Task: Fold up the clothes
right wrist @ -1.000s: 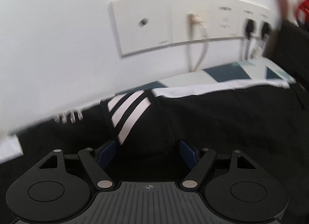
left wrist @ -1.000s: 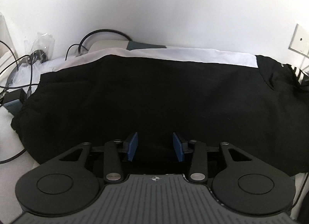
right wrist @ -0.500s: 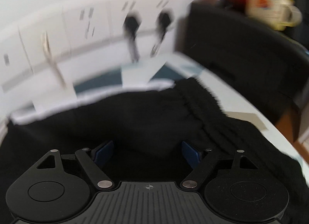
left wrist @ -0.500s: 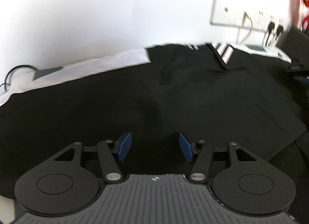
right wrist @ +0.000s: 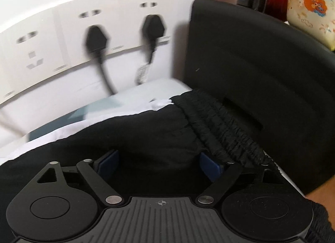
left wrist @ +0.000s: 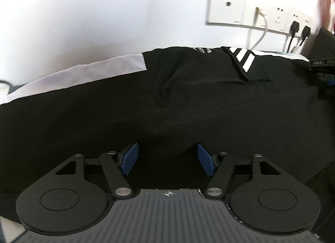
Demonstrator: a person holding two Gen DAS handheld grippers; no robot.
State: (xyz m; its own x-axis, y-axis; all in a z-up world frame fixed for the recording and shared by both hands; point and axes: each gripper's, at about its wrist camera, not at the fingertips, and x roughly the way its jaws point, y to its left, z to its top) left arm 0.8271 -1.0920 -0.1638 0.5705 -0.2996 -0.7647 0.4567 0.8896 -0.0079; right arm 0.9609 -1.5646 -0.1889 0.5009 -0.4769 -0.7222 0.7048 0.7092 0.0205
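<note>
Blue pads are seen at the near edge of each wrist view. The left tool (left wrist: 167, 160) is held over the black fabric garment (left wrist: 146, 121); its jaws are opening, with nothing gripped and only flat cloth seen beneath the gap. The right tool (right wrist: 160, 164) is held with its pads well apart, also empty, over the same black fabric garment (right wrist: 136, 138); its right pad is placed just beside the gathered black elastic waistband (right wrist: 219, 125).

The garment is spread flat across a white-covered tabletop (left wrist: 88, 73); a strip of this white surface is left uncovered along the far edge. Beyond the left tool, a folded-over black panel (left wrist: 209, 77) is laid on the garment. White printed lettering (left wrist: 201, 50) and three white diagonal stripes (left wrist: 244, 58) are carried at its far end.

At the back, a row of white wall sockets (left wrist: 251, 6) is mounted on the white wall. Two black plugs (right wrist: 125, 31) are inserted there. A black upholstered panel (right wrist: 261, 58) is positioned to the right of the waistband, and a cream printed container (right wrist: 312, 6) is seen above it.
</note>
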